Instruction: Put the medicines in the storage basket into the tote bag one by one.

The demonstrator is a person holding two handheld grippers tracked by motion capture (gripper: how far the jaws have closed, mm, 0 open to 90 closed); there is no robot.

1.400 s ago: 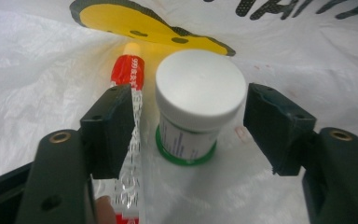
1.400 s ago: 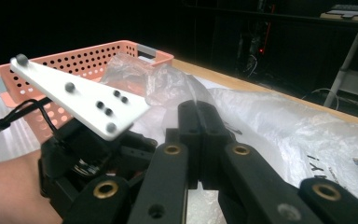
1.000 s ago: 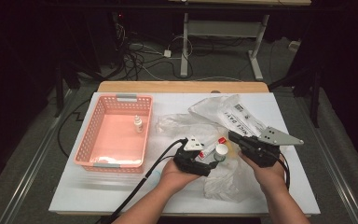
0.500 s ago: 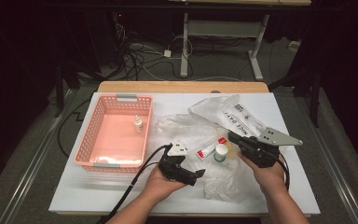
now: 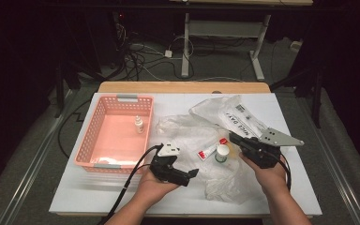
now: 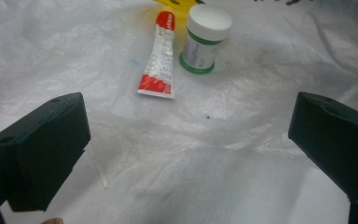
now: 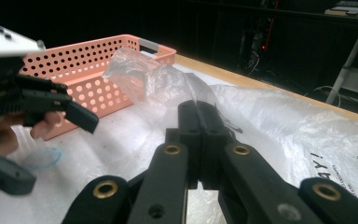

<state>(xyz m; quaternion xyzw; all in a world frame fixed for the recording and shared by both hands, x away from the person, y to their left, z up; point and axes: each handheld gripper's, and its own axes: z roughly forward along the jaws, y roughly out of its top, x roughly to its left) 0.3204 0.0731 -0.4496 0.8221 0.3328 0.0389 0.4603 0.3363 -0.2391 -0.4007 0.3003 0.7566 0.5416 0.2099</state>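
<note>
Having drawn back, the spread left hand-held gripper is hovering near the tube; the right hand-held gripper is pinching the plastic bag.

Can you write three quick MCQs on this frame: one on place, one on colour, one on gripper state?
1. Where does the small dropper bottle stand?
A. Inside the pink basket
B. On the plastic bag
C. On the floor

2. What colour is the lid of the jar beside the tube?
A. Black
B. White
C. Blue

3. How do the jaws of the left gripper stand?
A. Shut on the tube
B. Shut on the bag
C. Wide open, with nothing pressed between them

Answers:
1 A, the high view shows it upright on the basket floor.
2 B, the left gripper view shows a white lid over a green-banded label.
3 C, its jaws have just been opening and stand far apart above the plastic bag.
</note>
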